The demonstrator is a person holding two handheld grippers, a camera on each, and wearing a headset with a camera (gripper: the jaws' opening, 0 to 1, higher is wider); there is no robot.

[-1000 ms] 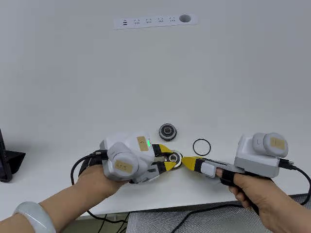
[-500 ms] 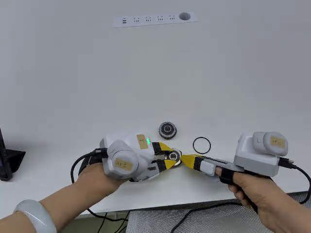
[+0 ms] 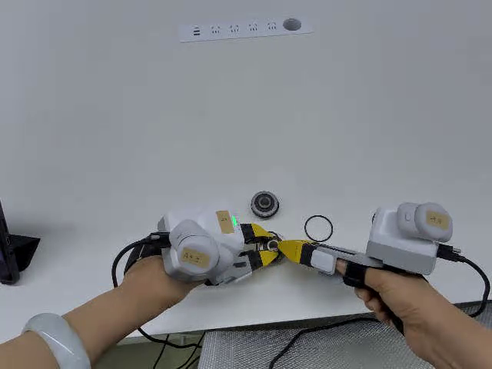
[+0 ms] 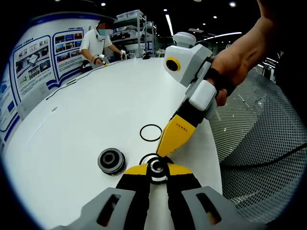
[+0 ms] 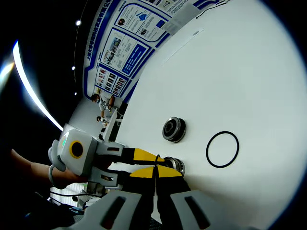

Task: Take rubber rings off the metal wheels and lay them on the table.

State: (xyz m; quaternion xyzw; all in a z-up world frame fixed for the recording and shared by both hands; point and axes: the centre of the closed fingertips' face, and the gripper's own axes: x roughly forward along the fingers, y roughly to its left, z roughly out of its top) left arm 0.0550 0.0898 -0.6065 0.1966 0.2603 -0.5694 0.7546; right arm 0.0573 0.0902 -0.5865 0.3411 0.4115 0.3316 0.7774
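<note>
Between left claw and right claw, the wheel sits half hidden.

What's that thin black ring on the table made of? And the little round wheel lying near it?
The thin black ring looks like rubber: dull black, very thin, lying flat with no shine. The wheel seems to be metal: grey rings in its middle catch the light. Its dark outside is probably another rubber ring, though that's a guess.
</note>
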